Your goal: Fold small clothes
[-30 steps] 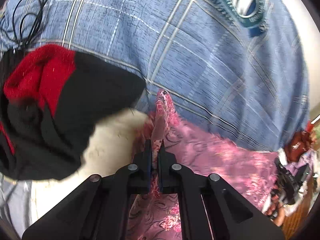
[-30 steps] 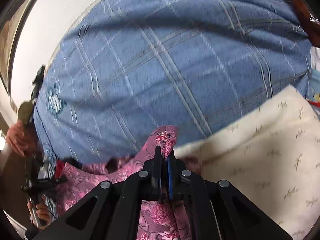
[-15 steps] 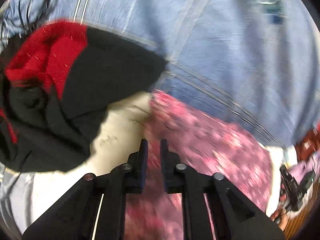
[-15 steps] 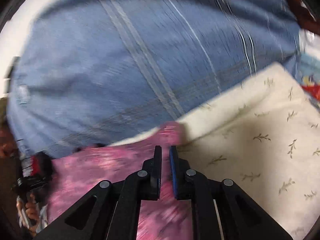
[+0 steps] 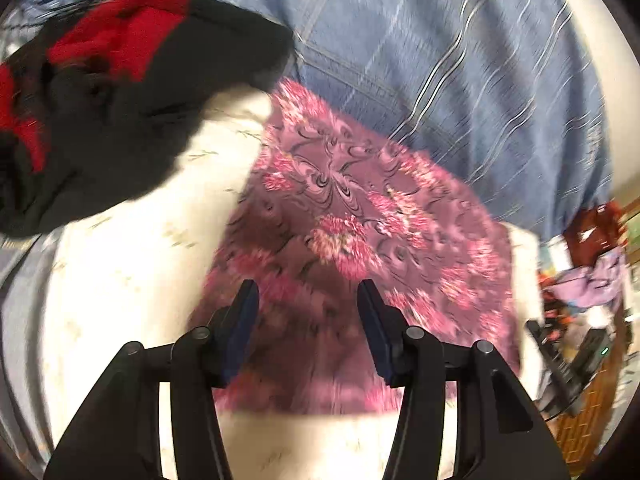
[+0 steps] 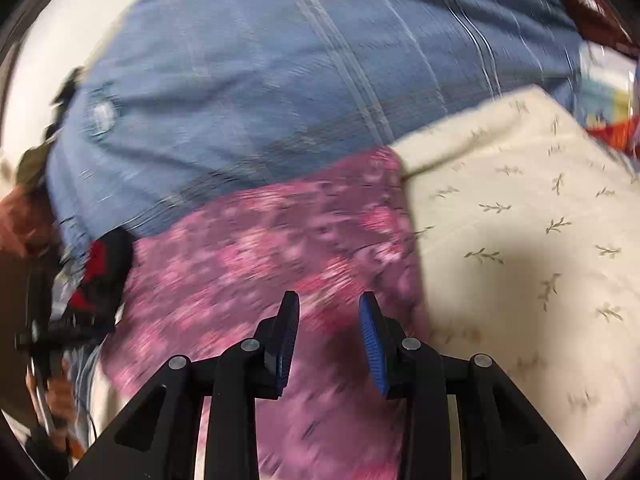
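Observation:
A pink floral garment [image 5: 360, 216] lies flat on a cream cloth with small leaf prints [image 5: 132, 260]. It also shows in the right wrist view [image 6: 280, 248], next to the cream cloth [image 6: 520, 240]. My left gripper [image 5: 308, 300] is open and empty just above the garment's near part. My right gripper [image 6: 329, 312] is open and empty above the garment's other near edge. Both views are blurred by motion.
A black and red garment [image 5: 120, 80] lies at the left, touching the cream cloth. A blue plaid sheet [image 5: 460, 60] covers the surface beyond, also in the right wrist view [image 6: 280, 80]. Clutter and a dark device [image 5: 568, 360] sit at the right edge.
Both grippers were shut on the pink garment's raised edge one second ago. They have let go and opened, and the garment now lies flat.

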